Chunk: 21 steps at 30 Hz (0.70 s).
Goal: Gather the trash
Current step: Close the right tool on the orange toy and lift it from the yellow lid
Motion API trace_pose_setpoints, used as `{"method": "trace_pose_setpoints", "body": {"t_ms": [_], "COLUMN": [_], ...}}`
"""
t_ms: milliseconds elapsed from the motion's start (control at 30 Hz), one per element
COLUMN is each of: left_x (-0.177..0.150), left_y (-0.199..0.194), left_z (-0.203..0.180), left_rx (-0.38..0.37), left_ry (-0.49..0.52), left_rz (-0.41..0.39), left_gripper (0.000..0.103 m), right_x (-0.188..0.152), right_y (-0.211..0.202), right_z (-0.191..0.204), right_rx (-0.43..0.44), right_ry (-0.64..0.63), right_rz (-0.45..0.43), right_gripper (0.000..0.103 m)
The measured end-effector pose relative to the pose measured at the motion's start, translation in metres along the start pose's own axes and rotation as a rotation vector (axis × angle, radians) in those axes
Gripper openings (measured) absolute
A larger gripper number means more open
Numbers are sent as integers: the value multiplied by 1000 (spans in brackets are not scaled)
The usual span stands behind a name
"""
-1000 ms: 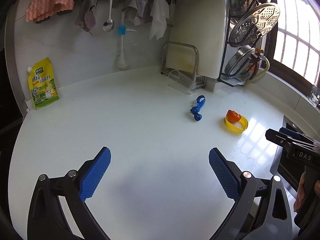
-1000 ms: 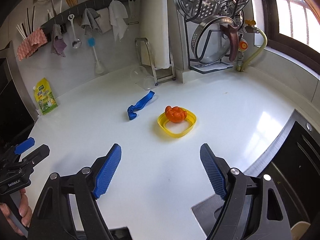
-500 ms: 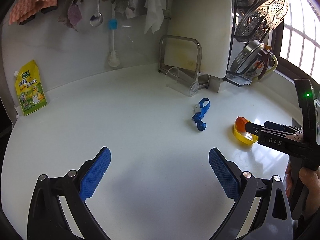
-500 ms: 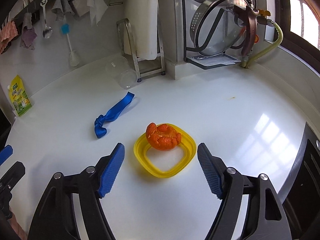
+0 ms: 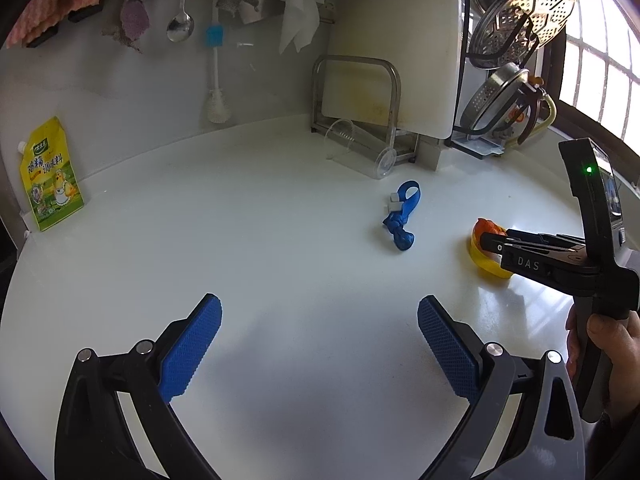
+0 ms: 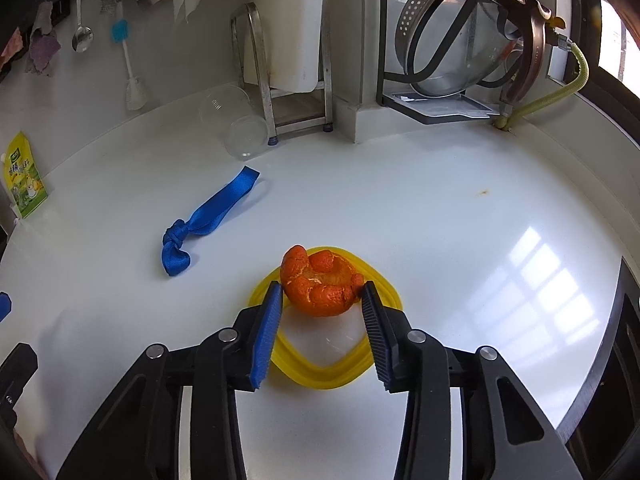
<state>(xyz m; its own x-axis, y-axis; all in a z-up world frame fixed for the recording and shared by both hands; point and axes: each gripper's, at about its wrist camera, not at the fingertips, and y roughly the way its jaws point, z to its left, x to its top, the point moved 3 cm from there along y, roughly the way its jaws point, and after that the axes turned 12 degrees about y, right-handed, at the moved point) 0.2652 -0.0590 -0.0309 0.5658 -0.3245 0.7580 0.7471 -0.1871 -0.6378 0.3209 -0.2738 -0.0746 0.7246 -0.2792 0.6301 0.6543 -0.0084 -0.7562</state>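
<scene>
On the white bench (image 6: 440,216), a yellow rounded-square plastic ring (image 6: 320,372) lies near its right edge, bearing curled orange peel (image 6: 320,284). The right gripper (image 6: 320,300) is closing around the peel, pads barely touching; squeeze gently, centred. The left gripper (image 5: 320,320) hovers wide open, empty.

White counter (image 6: 460,220): ring (image 6: 320,372) mid-counter; strap (image 6: 208,220) beside it; cup (image 6: 236,128) on its side and pouch (image 6: 24,180) at the back edge.
</scene>
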Motion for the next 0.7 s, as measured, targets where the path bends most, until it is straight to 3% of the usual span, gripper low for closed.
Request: {"method": "trace_pose_setpoints", "body": {"t_ms": [167,467,700], "left_x": [1,20,55], "left_y": [1,12,50], "left_z": [-1,-13,-35], "left_rx": [5,-2,-6], "left_ry": [4,7,10], "left_rz": [5,-3,25], "left_gripper": [97,97,97], "right_x": [-1,5,3], "right_y": [-3,-33,-57], "right_z": [7,-17,-51], "right_rx": [28,186,201], "right_ry": [-22,109,192], "right_rz": [-10,-66,-122], "right_gripper": [22,19,19]}}
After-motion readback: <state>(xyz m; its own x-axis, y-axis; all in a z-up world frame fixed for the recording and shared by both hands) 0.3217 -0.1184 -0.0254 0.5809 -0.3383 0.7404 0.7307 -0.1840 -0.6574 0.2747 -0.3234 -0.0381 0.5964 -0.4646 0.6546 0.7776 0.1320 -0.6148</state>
